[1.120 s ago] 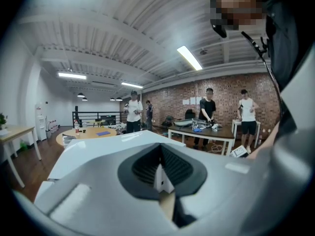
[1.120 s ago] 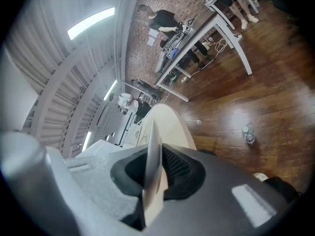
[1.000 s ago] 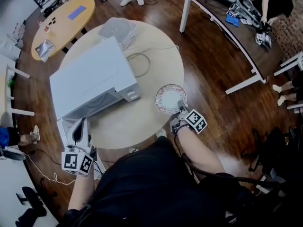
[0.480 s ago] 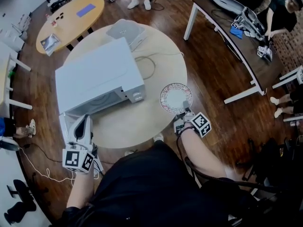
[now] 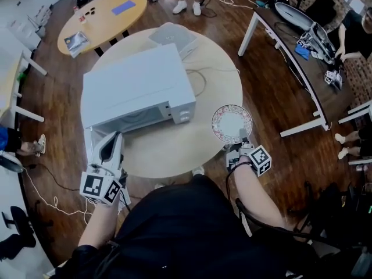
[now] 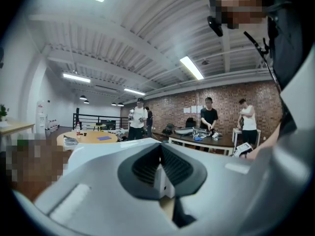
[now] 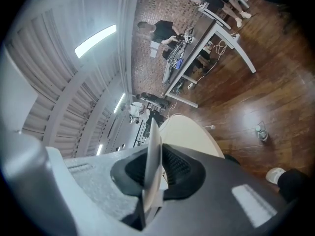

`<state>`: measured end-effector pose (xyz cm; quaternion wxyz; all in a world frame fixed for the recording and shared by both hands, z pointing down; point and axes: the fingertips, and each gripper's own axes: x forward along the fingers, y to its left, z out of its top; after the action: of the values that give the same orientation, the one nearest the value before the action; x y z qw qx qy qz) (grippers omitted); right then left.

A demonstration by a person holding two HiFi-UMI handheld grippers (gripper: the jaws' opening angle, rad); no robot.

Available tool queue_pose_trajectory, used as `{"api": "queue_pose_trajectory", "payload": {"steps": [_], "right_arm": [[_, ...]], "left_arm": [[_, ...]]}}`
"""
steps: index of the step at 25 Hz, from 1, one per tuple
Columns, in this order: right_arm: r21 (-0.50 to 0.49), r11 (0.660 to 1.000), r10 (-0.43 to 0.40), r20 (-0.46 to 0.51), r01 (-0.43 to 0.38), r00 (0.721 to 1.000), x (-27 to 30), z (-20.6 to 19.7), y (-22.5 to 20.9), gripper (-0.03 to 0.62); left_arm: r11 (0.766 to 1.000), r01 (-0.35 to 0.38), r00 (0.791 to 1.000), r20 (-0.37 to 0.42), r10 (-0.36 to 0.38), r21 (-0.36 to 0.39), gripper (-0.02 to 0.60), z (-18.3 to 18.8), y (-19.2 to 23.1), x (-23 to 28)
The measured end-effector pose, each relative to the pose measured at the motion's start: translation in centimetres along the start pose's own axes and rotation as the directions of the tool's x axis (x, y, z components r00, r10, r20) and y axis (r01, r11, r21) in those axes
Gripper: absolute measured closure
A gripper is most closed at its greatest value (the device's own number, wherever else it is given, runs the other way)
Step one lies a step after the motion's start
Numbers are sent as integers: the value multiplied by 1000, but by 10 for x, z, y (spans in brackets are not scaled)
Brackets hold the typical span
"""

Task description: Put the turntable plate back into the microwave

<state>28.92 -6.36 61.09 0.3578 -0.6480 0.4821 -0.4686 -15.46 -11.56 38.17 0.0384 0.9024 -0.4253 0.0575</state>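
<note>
The round turntable plate (image 5: 231,124), pale with a patterned rim, hangs level over the near right edge of the round table (image 5: 174,156). My right gripper (image 5: 240,137) is shut on its near rim. In the right gripper view the plate (image 7: 153,146) shows edge-on between the pads of that gripper (image 7: 152,181). The white microwave (image 5: 133,83) stands on the table with its door (image 5: 92,150) swung open towards me. My left gripper (image 5: 112,138) sits at the door. In its own view the left gripper (image 6: 162,176) is closed on a white edge.
Behind the microwave, a grey laptop-like device (image 5: 171,36) and a looping cable (image 5: 200,80) lie on the table. An oval wooden table (image 5: 102,16) stands at the back left. A long desk (image 5: 290,45) with gear runs along the right, with people working there.
My right gripper has lifted the plate a little while still gripping it. My left gripper stays at the microwave door. The head view has shifted.
</note>
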Motion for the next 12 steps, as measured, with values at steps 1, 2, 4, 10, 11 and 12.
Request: {"api": "queue_pose_trajectory", "payload": {"steps": [1, 2, 4, 10, 11, 12], "right_arm": [[3, 1000, -1, 0, 1, 1000, -1, -3, 0, 561], [6, 1000, -3, 0, 3, 1000, -2, -6, 0, 560], [10, 1000, -3, 0, 3, 1000, -4, -11, 1, 560], [-8, 1000, -1, -20, 1, 1000, -7, -20, 8, 562], [-10, 1000, -3, -24, 2, 1000, -7, -21, 8, 560], [-10, 1000, -4, -26, 4, 1000, -7, -22, 8, 560]], "left_arm": [[1000, 6, 1000, 6, -6, 2, 577, 2, -1, -2], [1000, 9, 1000, 12, -9, 6, 577, 4, -1, -3], [1000, 8, 1000, 17, -8, 9, 577, 5, 1, -6], [1000, -17, 1000, 26, 17, -2, 577, 6, 8, -16], [1000, -19, 999, 30, 19, 0, 577, 7, 9, -17], [1000, -23, 999, 33, 23, 0, 577, 7, 10, -19]]}}
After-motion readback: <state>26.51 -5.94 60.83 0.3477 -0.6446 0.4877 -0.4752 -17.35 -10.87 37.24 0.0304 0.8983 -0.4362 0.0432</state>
